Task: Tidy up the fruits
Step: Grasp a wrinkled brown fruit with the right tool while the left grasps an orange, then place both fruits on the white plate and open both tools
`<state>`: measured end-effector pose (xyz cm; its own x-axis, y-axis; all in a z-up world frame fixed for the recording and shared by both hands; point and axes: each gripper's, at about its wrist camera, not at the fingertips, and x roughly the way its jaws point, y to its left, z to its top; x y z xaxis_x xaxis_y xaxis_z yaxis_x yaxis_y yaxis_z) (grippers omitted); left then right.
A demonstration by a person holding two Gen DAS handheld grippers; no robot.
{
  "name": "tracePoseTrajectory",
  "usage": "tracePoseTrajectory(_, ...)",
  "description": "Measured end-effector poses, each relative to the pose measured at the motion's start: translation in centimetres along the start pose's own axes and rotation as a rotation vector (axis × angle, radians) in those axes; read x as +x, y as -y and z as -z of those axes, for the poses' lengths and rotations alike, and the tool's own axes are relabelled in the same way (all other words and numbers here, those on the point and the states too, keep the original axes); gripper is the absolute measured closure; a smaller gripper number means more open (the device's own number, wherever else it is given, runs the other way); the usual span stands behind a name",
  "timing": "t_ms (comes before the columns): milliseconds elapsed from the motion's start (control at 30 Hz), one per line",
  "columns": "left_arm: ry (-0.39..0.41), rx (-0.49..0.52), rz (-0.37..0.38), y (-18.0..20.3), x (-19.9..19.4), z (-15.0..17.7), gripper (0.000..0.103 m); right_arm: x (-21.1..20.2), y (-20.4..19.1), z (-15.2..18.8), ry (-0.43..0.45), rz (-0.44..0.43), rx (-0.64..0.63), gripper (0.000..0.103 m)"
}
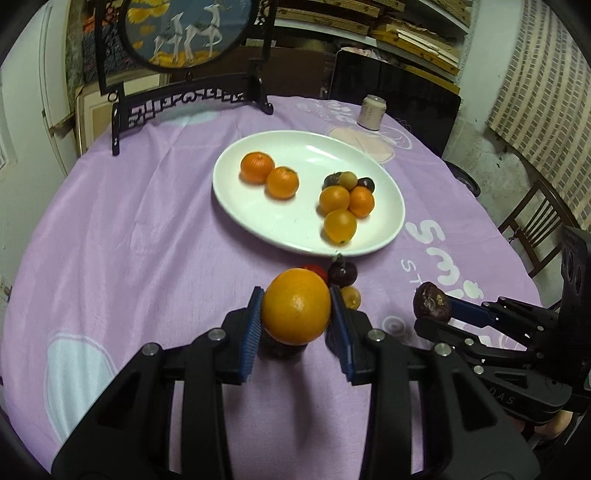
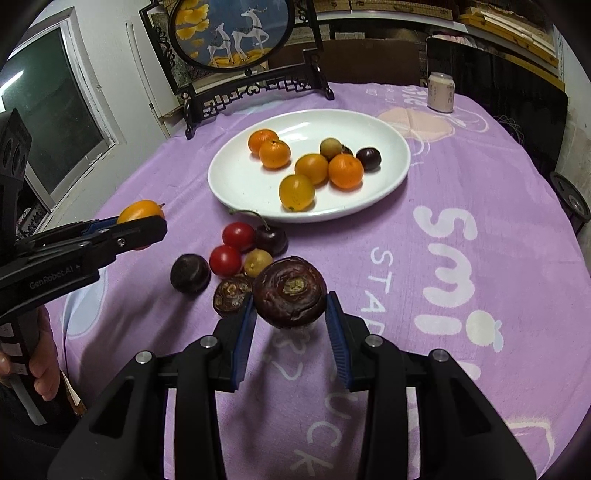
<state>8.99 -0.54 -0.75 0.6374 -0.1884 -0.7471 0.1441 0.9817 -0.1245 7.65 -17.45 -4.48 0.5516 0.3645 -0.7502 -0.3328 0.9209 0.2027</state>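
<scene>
My left gripper [image 1: 296,314] is shut on an orange fruit [image 1: 296,305] and holds it above the purple cloth, in front of the white plate [image 1: 258,218]. My right gripper [image 2: 290,308] is shut on a dark brown water chestnut [image 2: 290,296], also above the cloth; it shows in the left wrist view [image 1: 432,304] too. The plate [image 2: 240,184] holds several oranges [image 2: 312,168] and small dark fruits [image 2: 368,158]. Loose on the cloth lie two red cherry tomatoes [image 2: 225,260], a dark cherry [image 2: 271,239], a yellow fruit [image 2: 257,262], a dark plum [image 2: 190,273] and another chestnut [image 2: 231,295].
A black carved stand with a round deer picture [image 2: 236,33] stands at the table's back left. A pale can [image 2: 440,92] stands at the back right. A dark chair back [image 1: 395,96] and a wooden chair [image 1: 535,221] flank the table.
</scene>
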Motion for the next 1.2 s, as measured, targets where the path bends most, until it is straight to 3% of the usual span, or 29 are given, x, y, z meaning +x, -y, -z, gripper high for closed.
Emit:
tracePoseTrajectory(133,-0.002,0.018,-0.003,0.1,0.4,-1.4,0.067,-0.6,-0.2,-1.2,0.02,0.01,-0.024,0.065)
tracePoseTrajectory(300,-0.001,0.015,-0.027,0.0,2.7,-5.8,0.067,-0.6,0.0,-5.2,0.065,0.041,-0.067,0.065)
tracePoseTrajectory(500,-0.028,-0.057,-0.056,-0.6,8.5,-11.7,0.067,4.1,1.8,-11.7,0.055,0.11,-0.052,0.065)
tracePoseTrajectory(633,-0.026,-0.085,-0.045,-0.7,11.4,-14.0,0.067,7.4,4.0,-14.1,0.057,0.149,-0.016,0.065)
tracePoseTrajectory(900,-0.033,-0.071,-0.014,-0.5,13.2,-14.5,0.066,8.6,4.2,-14.2,0.051,0.102,-0.008,0.065)
tracePoseTrajectory(967,-0.009,-0.079,-0.007,-0.5,12.5,-14.4,0.04,8.8,4.0,-14.0,0.06,0.118,-0.012,0.056)
tracePoseTrajectory(1000,0.012,-0.083,-0.007,-0.5,11.8,-14.3,0.038,8.7,4.0,-14.0,0.072,0.132,-0.011,0.05)
tracePoseTrajectory(1100,0.038,-0.086,0.001,-0.8,9.9,-14.1,0.039,8.1,4.0,-13.6,0.123,0.2,-0.038,0.05)
tracePoseTrajectory(1200,0.061,-0.119,-0.013,-1.5,7.6,-13.0,0.039,7.2,4.5,-12.8,0.155,0.203,-0.027,0.05)
